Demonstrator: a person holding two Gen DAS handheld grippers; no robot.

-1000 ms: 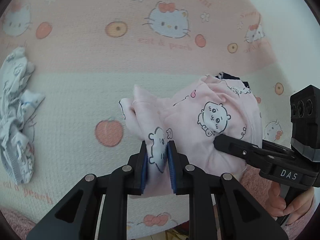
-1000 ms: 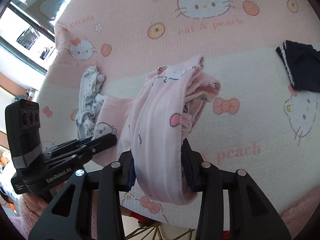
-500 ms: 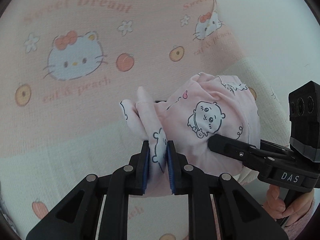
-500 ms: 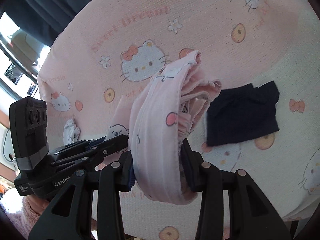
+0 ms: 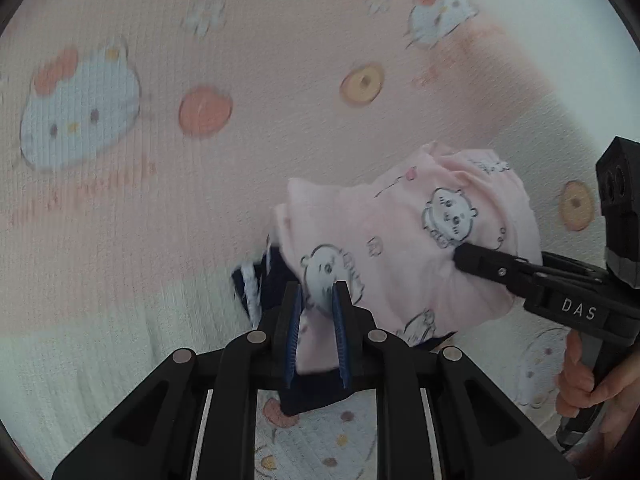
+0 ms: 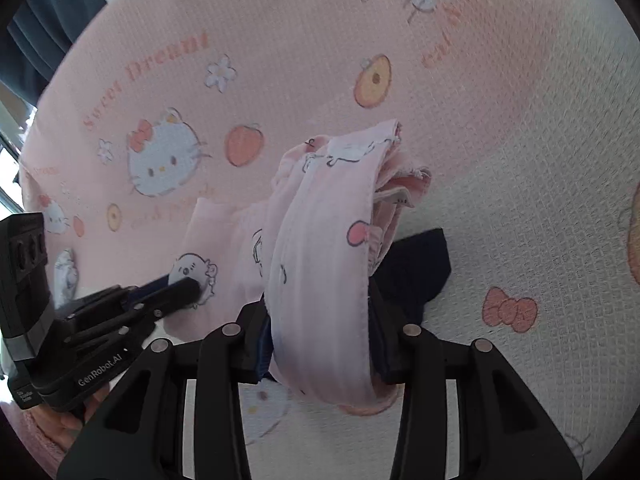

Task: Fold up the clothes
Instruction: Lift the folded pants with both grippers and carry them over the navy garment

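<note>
- Left tool (image 5: 316, 300) clenched on a thin fold of the pink garment (image 5: 404, 248); blue pads pinch a printed patch of cloth.
- Right tool (image 6: 320, 312) clamped around a thick bundled band of the same pink garment (image 6: 320, 240), layers stacked between its fingers.
- Garment slung between both tools, clear of the patterned bedspread (image 6: 520, 160) below, already gathered into a compact folded bundle.
- Directly under the bundle and just ahead of both tools: a dark navy garment (image 6: 416, 264) lying flat on the bedspread, white-trimmed edge (image 5: 250, 284) poking out to the left of the left tool.
- Off behind the left tool, seen from the right view: a small pale crumpled piece (image 6: 64, 276), well apart.
- Step judged in hand: carrying the folded pink piece to a stacking spot, apparently onto the navy one.
- Next move likely calls for lowering both tools together, keeping the bundle level so folds stay put, settling it squarely over the navy piece, then releasing both grips.
- Risk judged: uneven release could let the thick side spill open.
</note>
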